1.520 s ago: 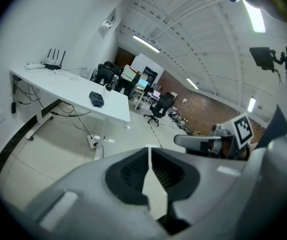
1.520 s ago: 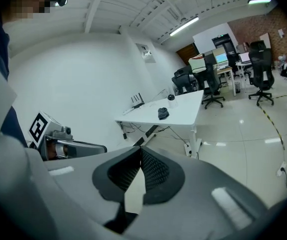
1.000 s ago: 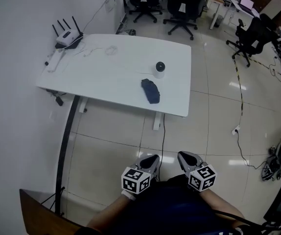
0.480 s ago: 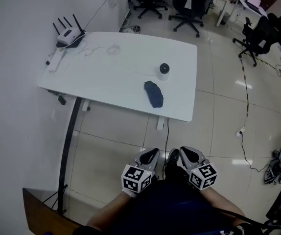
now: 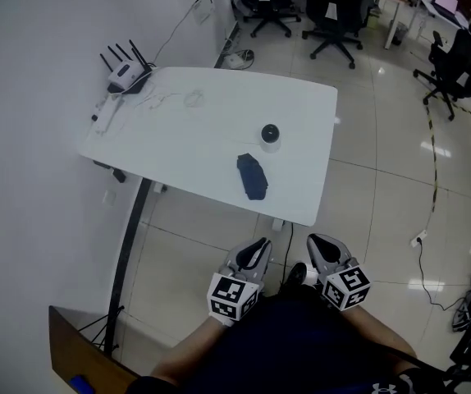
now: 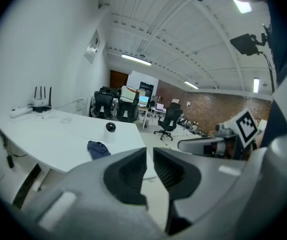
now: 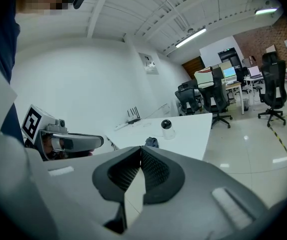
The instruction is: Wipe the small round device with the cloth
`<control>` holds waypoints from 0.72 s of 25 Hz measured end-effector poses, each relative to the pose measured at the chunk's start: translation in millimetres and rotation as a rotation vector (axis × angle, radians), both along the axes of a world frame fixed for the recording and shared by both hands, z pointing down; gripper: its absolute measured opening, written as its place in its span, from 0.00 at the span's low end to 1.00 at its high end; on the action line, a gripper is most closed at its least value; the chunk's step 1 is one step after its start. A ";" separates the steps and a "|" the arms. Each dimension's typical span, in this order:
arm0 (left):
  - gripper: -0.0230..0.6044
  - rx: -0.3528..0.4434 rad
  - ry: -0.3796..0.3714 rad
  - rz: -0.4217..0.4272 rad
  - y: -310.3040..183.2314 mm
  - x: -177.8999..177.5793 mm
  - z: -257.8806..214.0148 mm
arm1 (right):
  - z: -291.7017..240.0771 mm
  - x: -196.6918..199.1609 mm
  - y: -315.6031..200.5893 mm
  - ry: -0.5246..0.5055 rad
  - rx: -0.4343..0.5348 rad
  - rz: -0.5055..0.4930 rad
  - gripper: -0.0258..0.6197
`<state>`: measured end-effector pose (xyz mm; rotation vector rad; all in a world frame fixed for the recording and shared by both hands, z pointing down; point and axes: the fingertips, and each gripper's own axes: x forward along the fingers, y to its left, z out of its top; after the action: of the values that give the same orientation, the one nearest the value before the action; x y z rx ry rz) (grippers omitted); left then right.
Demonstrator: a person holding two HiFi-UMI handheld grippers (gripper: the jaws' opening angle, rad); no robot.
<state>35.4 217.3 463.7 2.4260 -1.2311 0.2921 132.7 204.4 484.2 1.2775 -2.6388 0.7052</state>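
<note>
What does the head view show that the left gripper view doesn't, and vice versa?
Only the head view: the brown wooden board by the wall. Only the left gripper view: ceiling strip lights, and the left gripper's jaws a crack apart, just been opening, nothing between. Both: white table, dark blue cloth, small round white device with black top, right gripper.

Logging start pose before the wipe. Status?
Left hand-held gripper just opening, empty; right hand-held gripper shut, empty. Cloth beside round device on table, untouched. Way clear.
</note>
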 end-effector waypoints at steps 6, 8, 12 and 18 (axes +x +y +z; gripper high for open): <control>0.11 0.022 -0.014 -0.066 -16.4 11.7 -6.7 | -4.6 19.0 -23.8 -0.026 0.022 -0.026 0.06; 0.12 0.008 -0.008 -0.079 -22.8 13.1 -6.3 | -4.6 23.0 -30.8 -0.030 0.019 -0.022 0.06; 0.12 0.006 -0.008 -0.088 -39.9 12.3 -3.2 | -0.1 24.4 -48.0 -0.031 0.010 -0.017 0.06; 0.19 -0.065 0.024 -0.069 -75.1 2.0 17.3 | 14.1 10.0 -75.1 -0.015 -0.043 -0.038 0.06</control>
<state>37.4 142.3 481.0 2.3199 -1.2724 0.2777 142.7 129.2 498.3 1.2119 -2.6374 0.7647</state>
